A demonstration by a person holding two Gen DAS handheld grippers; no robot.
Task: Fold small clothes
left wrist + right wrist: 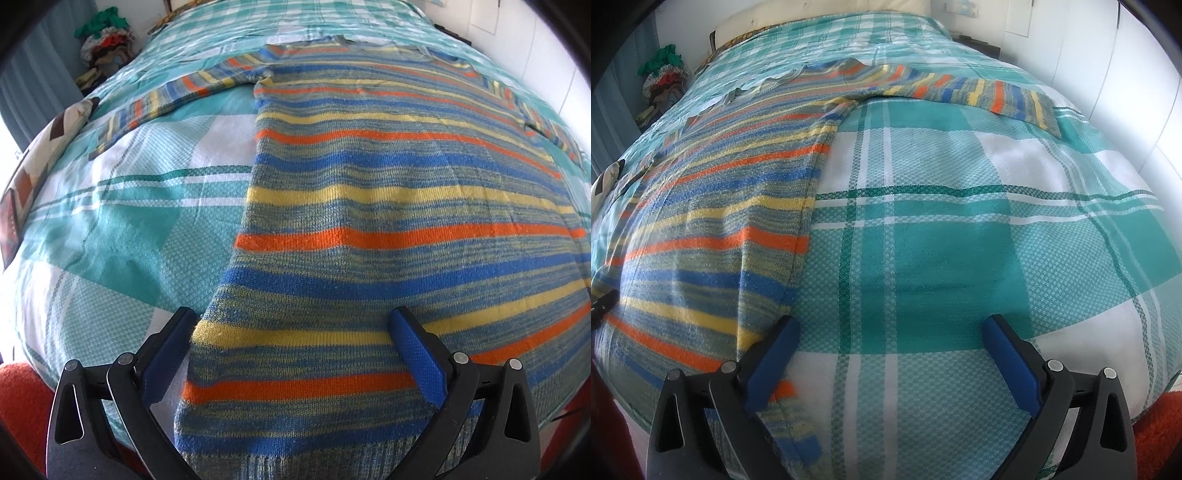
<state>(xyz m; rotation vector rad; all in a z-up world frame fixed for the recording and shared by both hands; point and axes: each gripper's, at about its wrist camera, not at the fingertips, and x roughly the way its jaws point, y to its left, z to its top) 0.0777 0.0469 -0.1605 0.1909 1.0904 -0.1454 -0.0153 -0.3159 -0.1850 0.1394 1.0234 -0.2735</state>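
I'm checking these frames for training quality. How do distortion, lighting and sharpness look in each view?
Left wrist: strong fisheye bulge bends the sweater stripes, dark corner vignette, even daylight, knit sharp, left claw open. Right wrist: same bulge curves the bedspread plaid, the white wall is nearly blown out, right claw open, sweater hem beside its left finger slightly blurred.

Striped knit sweater (369, 206) spread flat, sleeves out; hem under left tool (291, 328), left of right tool (888, 332).

sweater (369, 221) hem cut off, far pile (107, 40) blurred
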